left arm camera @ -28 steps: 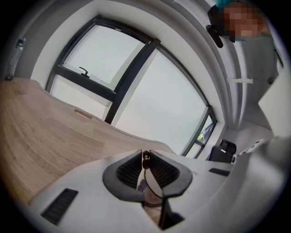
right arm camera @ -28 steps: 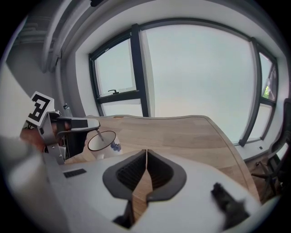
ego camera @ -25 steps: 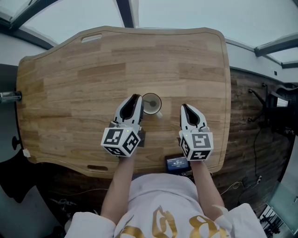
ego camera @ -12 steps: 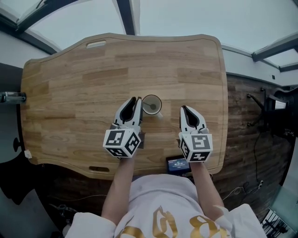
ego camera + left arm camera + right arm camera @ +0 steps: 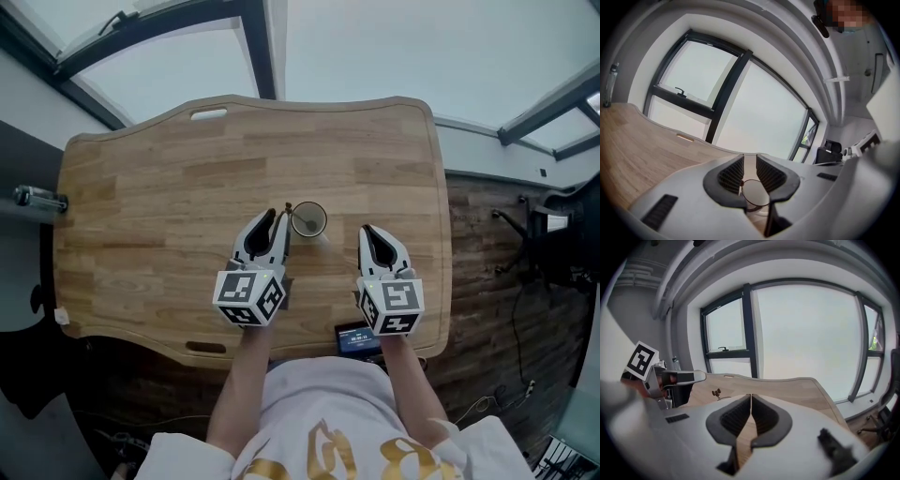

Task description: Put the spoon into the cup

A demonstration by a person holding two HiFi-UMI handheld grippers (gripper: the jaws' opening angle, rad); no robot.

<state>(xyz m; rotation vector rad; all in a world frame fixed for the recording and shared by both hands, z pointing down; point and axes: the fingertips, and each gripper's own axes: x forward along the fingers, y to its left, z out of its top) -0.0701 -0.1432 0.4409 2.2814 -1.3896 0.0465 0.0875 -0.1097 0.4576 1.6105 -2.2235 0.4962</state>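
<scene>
A small cup (image 5: 307, 220) stands on the wooden table (image 5: 141, 206) near its front middle. The spoon (image 5: 288, 206) stands in the cup, its thin handle poking up at the cup's left rim. Just left of the cup is my left gripper (image 5: 274, 217), open by a narrow gap and holding nothing. In the left gripper view a round rim (image 5: 754, 193) shows low between the jaws. My right gripper (image 5: 367, 231) is shut and empty, a short way right of the cup. In the right gripper view, the spoon's handle tip (image 5: 715, 392) sticks up to the left of the right gripper (image 5: 751, 397).
A small dark device with a lit screen (image 5: 356, 339) lies at the table's front edge between my arms. A bottle (image 5: 37, 199) sits off the table's left side. An office chair (image 5: 562, 244) and cables are on the floor to the right. Windows lie beyond the far edge.
The head view has shifted, so the table sits lower and more to the right. My left gripper has drawn back slightly from the cup. The right gripper keeps its place.
</scene>
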